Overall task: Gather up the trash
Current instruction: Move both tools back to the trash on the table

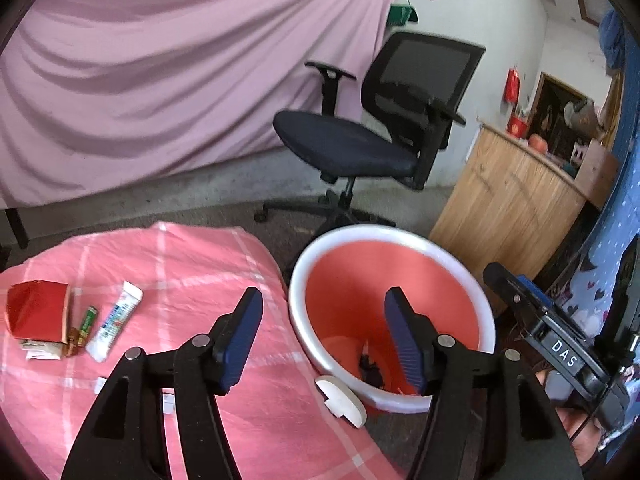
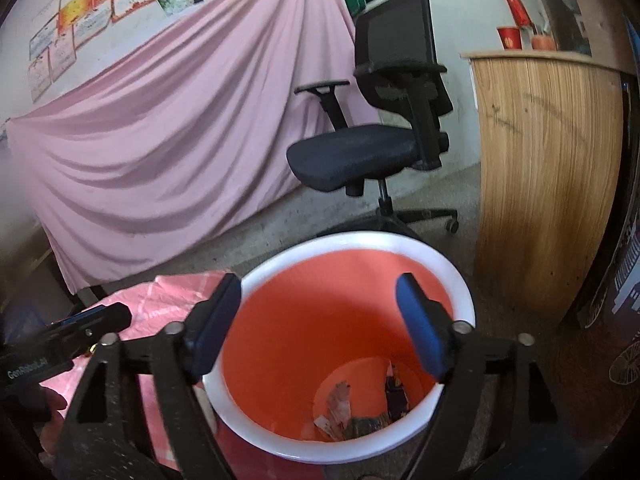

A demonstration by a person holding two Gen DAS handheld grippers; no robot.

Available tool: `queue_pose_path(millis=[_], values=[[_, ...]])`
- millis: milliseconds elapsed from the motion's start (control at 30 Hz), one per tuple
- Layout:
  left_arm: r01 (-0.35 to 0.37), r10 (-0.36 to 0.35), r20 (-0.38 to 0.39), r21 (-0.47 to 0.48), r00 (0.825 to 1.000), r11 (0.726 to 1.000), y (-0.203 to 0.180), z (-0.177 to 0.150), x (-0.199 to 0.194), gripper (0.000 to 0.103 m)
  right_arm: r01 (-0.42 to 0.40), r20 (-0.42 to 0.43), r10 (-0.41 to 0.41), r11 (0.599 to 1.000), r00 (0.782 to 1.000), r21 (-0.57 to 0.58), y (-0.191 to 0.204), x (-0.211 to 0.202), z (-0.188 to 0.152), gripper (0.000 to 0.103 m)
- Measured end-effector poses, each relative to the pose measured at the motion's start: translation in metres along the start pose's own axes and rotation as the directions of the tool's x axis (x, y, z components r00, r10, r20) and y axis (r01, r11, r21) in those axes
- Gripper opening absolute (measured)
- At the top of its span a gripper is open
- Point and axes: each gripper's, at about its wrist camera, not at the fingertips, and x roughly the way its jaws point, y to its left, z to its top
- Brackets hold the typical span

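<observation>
Setting: a room with a concrete floor, a pink sheet (image 1: 160,80) draped along the back wall, a black office chair (image 1: 380,128) and a curved wooden cabinet (image 1: 512,200) at the right.
Counter: a low surface covered in a pink checked cloth (image 1: 200,280), at the left of the left wrist view.
Bin: an orange waste bin with a white rim (image 2: 400,246) stands on the floor just beside the counter's right edge.
Bin contents: crumpled scraps of paper and wrappers (image 2: 352,416) lie at the bottom, partly dark and hard to tell apart.
Trash on the counter: near the left edge lie a red carton (image 1: 36,312), a small green tube (image 1: 88,322) and a white tube with blue print (image 1: 114,322), close together, the green one between the other two.
Other item: a white oval object (image 1: 342,400) sits at the counter's right edge, touching the bin's outer wall.
Left hand-held gripper (image 1: 324,340): jaws partly apart with nothing between them, hanging over the counter's right edge and the bin's rim.
Right hand-held gripper (image 2: 320,324): jaws spread wide and empty, held directly above the bin's mouth.
Person: part of a hand shows at the lower edge of each view, behind the other hand-held gripper.
</observation>
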Motion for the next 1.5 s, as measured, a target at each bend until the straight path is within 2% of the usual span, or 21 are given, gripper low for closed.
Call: queue_pose_path(millis=[100,233,333,500,733,800,1000,1100,1167,1233,1400,1500], values=[[0.000,0.001,0.055,-0.022,0.998,1.000,0.008,0.002,-0.016,0.069,-0.015,0.045,0.015,1.000,0.999,-0.004,0.009,-0.008,0.004,0.103],[-0.015,0.020,0.157,-0.030,0.987,0.999,0.018,0.004,-0.041,0.073,-0.035,0.099,0.038,0.999,0.994,-0.027,0.024,-0.016,0.009,0.103],[-0.070,0.071,0.217,-0.015,0.974,0.997,0.024,0.004,-0.056,0.077,-0.059,0.150,0.066,0.997,0.986,-0.048,0.038,-0.024,0.010,0.103],[-0.183,0.179,0.313,-0.019,0.933,0.983,0.040,-0.001,-0.086,0.078,-0.121,0.250,0.141,0.988,0.958,-0.096,0.065,-0.040,0.010,0.103],[-0.255,0.265,0.376,-0.077,0.888,0.964,0.075,-0.017,-0.119,0.078,-0.157,0.345,0.211,0.972,0.914,-0.177,0.100,-0.058,0.006,0.103],[-0.281,0.293,0.401,-0.090,0.868,0.955,0.085,-0.022,-0.132,0.078,-0.165,0.362,0.226,0.968,0.904,-0.191,0.108,-0.061,0.004,0.103],[-0.343,0.351,0.452,-0.102,0.820,0.934,0.112,-0.043,-0.161,0.078,-0.193,0.374,0.267,0.955,0.888,-0.225,0.132,-0.064,-0.001,0.103],[-0.374,0.379,0.445,-0.104,0.811,0.922,0.128,-0.054,-0.170,0.079,-0.203,0.355,0.285,0.947,0.891,-0.249,0.148,-0.061,-0.005,0.103],[-0.392,0.398,0.426,-0.106,0.812,0.914,0.138,-0.059,-0.171,0.079,-0.215,0.340,0.301,0.939,0.891,-0.269,0.154,-0.058,-0.007,0.103],[-0.390,0.397,0.395,-0.102,0.828,0.915,0.151,-0.063,-0.171,0.079,-0.246,0.302,0.337,0.921,0.892,-0.304,0.166,-0.051,-0.009,0.103],[-0.392,0.399,0.285,-0.082,0.872,0.916,0.179,-0.061,-0.156,0.078,-0.305,0.154,0.378,0.883,0.913,-0.356,0.193,-0.020,-0.014,0.103],[-0.405,0.415,0.222,-0.092,0.882,0.910,0.190,-0.056,-0.140,0.078,-0.338,0.073,0.386,0.871,0.919,-0.356,0.203,0.001,-0.016,0.103]])
